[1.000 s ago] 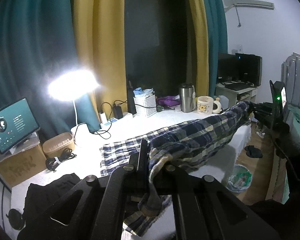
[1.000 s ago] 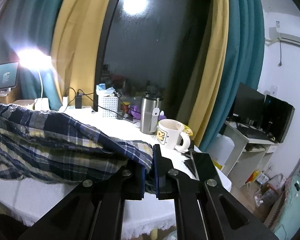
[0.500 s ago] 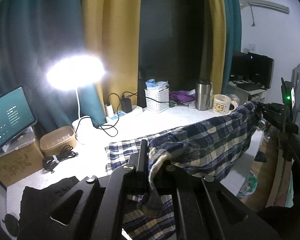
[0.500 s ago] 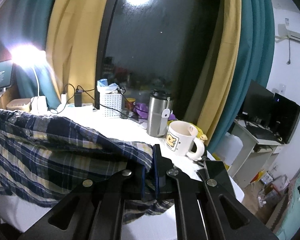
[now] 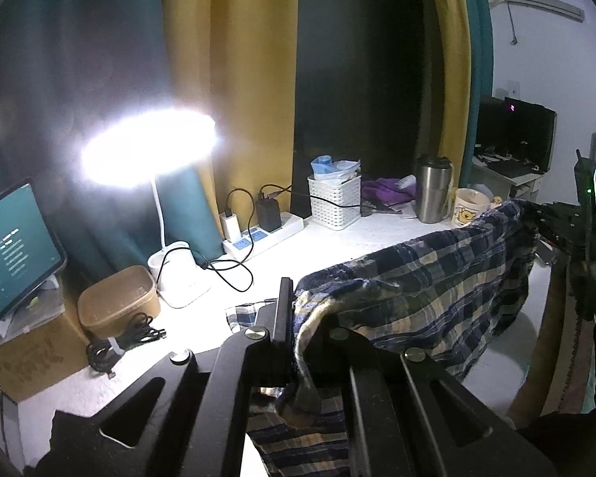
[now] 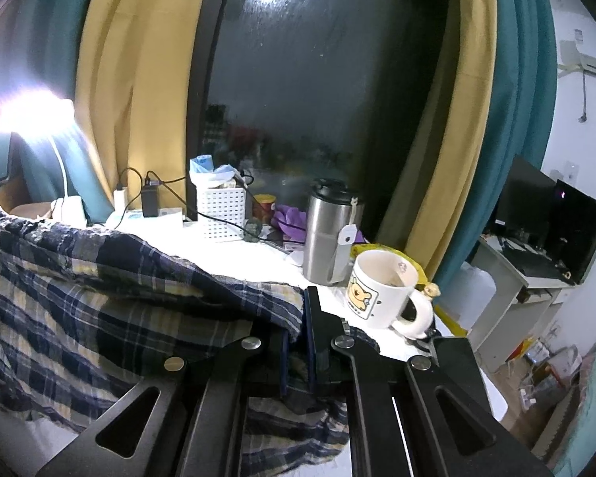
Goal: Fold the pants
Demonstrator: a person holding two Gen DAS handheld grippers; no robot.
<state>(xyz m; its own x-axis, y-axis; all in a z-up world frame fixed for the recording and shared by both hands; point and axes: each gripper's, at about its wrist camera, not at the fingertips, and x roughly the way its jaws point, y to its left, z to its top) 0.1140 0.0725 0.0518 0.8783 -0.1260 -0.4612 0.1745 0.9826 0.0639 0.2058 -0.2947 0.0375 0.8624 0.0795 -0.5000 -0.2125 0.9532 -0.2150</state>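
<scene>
Pants (image 5: 425, 290), plaid, hang lifted above the bench (image 5: 329, 238), stretched as a sagging span between our two grippers. Left gripper (image 5: 298, 330): fingers clamped on one end of the fabric, a bunched edge drooping down between them. Right gripper (image 6: 304, 330): fingers pinched together on the other end; in the left view that gripper sits at the far right end of the span.

Long axis runs gripper to gripper, roughly along the bench front. Cloth leaves the left fingers to the right, and the right fingers to the left. Neither hand is nearer; each owns an end. More plaid lies below the left gripper, on the bench as far as we can tell.

Our read: a fold in progress, next move likely brings the held edge over and down onto the bench, so both ends need to travel together to keep the span level.

Obstacles at the back: mug (image 6: 381, 290) and steel tumbler (image 6: 329, 230) just beyond the right fingers, white basket (image 5: 333, 200), power strip with cables (image 5: 258, 234), lamp (image 5: 151, 151), brown box (image 5: 119, 302). Mug is the closest risk for a snag or knock.
</scene>
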